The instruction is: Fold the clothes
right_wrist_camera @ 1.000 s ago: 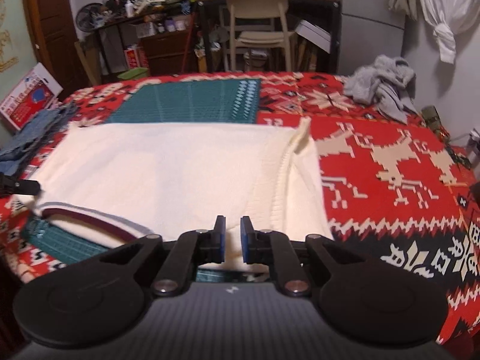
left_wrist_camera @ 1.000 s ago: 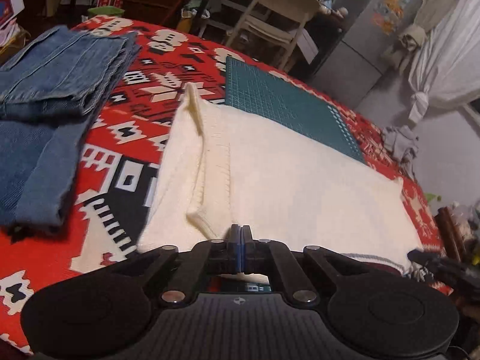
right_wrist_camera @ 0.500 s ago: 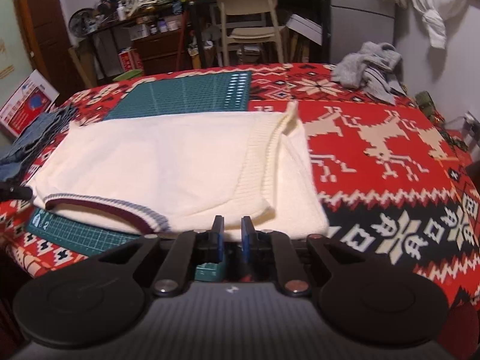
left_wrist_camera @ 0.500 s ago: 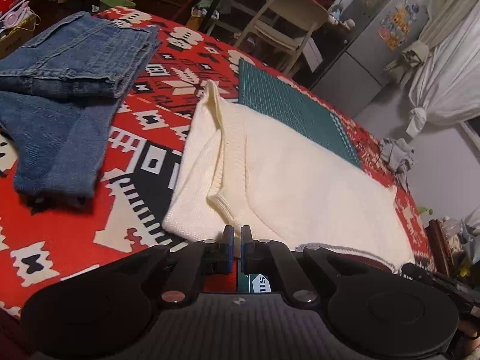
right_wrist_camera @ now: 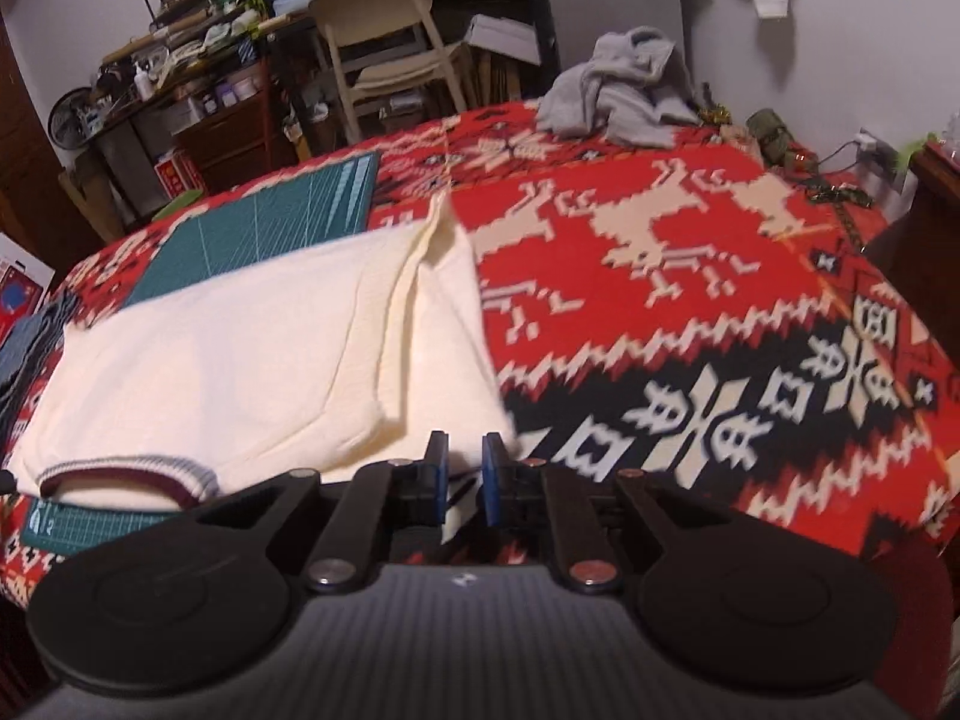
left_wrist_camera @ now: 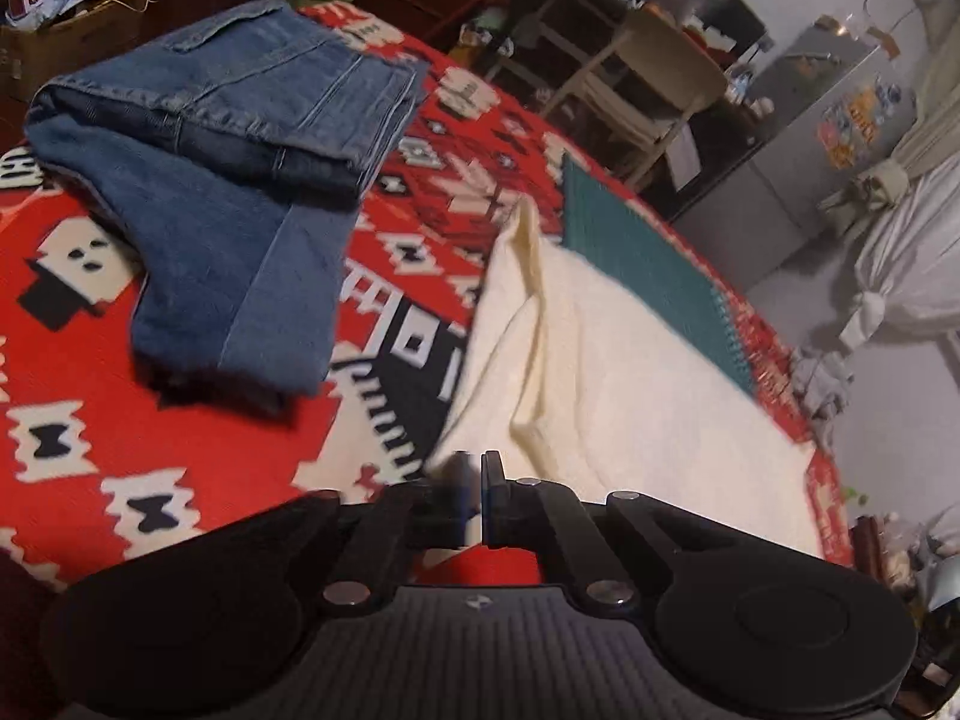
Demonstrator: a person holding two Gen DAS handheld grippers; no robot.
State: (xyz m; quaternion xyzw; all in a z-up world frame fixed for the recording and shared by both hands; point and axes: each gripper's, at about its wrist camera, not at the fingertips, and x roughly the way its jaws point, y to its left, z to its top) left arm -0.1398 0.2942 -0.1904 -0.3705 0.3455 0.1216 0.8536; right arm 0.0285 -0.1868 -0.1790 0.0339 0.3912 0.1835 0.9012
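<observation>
A cream knit sweater [left_wrist_camera: 630,396] lies flat on the red patterned blanket [left_wrist_camera: 150,468], sleeves folded in; it also shows in the right wrist view [right_wrist_camera: 240,372], with its maroon-striped collar [right_wrist_camera: 126,474] at the near edge. My left gripper [left_wrist_camera: 474,480] is slightly open and empty, just off the sweater's near left corner. My right gripper [right_wrist_camera: 461,474] is open a small gap and empty, just off the sweater's near right corner.
Folded blue jeans [left_wrist_camera: 240,138] lie on the blanket's left. A green cutting mat [right_wrist_camera: 270,228] lies under the sweater. A grey garment [right_wrist_camera: 618,90] is heaped at the far right. A chair [right_wrist_camera: 390,42] and cluttered shelves stand beyond the table.
Both grippers have pulled back off the sweater's near edge. The left gripper was shut and has opened a little; it has swung left. The right gripper's gap has widened slightly.
</observation>
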